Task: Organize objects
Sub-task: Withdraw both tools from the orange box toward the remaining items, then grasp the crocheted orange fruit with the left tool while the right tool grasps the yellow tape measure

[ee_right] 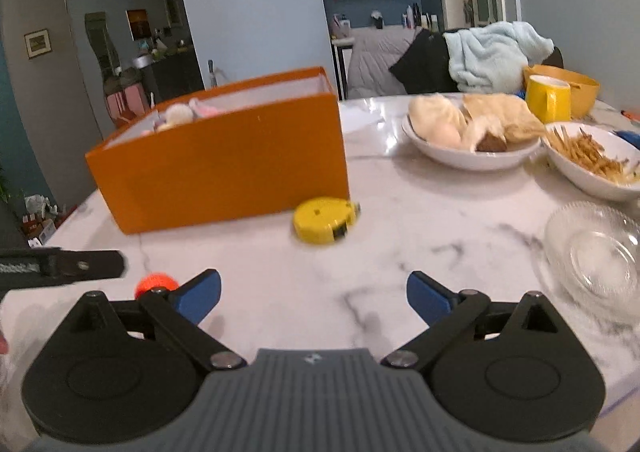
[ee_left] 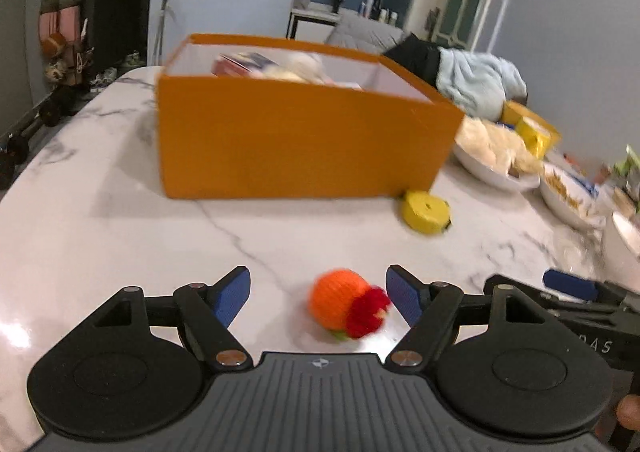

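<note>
Left gripper [ee_left: 318, 302] gapes around knit toy [ee_left: 346, 304], untouched; right gripper [ee_right: 314, 298] gapes empty. Risk: round toy rolls off counter [ee_left: 120, 236] if nudged.

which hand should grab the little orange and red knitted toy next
Left. The knitted toy lies on the table between the left gripper's open jaws; the right gripper, also open, faces bare marble.

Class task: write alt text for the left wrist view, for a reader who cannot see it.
An open left claw hovers over a white marble table, with a small orange and red knitted toy lying between its blue fingers. Behind stand an orange box and a yellow tape measure.
</note>
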`<state>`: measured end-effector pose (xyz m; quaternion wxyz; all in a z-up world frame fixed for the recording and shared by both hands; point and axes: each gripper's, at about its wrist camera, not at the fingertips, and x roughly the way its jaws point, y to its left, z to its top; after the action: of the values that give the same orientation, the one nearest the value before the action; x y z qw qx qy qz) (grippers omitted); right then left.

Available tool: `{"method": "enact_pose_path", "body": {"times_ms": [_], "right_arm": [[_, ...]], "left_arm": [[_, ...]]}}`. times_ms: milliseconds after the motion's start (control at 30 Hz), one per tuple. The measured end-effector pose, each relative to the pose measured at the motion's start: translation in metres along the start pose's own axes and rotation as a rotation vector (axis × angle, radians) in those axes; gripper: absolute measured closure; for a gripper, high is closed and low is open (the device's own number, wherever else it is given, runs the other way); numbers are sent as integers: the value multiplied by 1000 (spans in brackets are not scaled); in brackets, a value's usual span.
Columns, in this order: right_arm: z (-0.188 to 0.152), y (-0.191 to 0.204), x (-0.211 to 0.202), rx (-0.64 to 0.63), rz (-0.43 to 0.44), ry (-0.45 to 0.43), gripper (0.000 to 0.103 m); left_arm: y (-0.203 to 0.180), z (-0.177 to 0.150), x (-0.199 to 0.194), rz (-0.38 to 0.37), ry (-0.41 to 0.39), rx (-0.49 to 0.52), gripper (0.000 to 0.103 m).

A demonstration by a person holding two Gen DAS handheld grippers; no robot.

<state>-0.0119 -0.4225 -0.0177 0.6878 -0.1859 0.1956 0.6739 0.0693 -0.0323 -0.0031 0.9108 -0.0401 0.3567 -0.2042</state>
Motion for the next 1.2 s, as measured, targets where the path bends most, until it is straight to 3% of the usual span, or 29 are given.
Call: {"method": "enact_pose_path", "body": {"times_ms": [200, 433, 700, 967, 1200], "right_arm": [[2, -2, 0, -17, -3, -7, 4], [2, 1, 14, -32, -7, -1, 4], [36, 8, 72, -60, -8, 15, 3], [55, 16, 127, -129, 21, 61, 5], [52, 15, 142, -191, 76, 109, 4]], "left_arm": [[-15, -16, 20, 21, 19, 71, 15], [-7, -29, 24, 43, 28, 41, 15], [0, -30, 28, 80, 29, 56, 29], [13, -30, 27, 67, 19, 65, 29], [21, -30, 24, 70, 18, 62, 29]]}}
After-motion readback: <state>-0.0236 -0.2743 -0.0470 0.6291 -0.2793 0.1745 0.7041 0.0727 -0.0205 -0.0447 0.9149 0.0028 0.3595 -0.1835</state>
